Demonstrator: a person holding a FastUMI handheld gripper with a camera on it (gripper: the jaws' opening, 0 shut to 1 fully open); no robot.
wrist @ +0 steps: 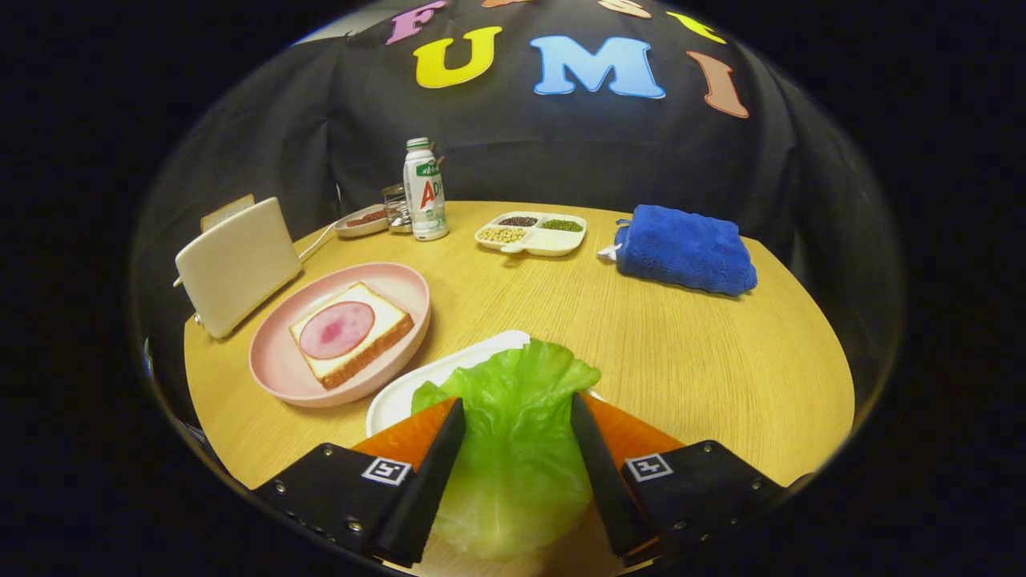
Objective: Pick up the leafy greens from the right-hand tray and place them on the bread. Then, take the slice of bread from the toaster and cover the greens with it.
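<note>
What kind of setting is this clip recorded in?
Likely a staged kitchen-table booth: a round wooden table against black cloth, with a toaster, a pink plate of bread and ham, and a leafy green between the open jaws of the gripper.

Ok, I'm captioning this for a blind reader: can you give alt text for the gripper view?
The hand-held gripper has a green lettuce leaf between its open fingers, over a white tray on a round wooden table. Beyond, a pink plate holds bread topped with ham, beside a white toaster.

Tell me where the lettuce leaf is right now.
In the gripper view, the lettuce leaf lies between the gripper fingers, over the white tray, beside the pink plate.
</note>
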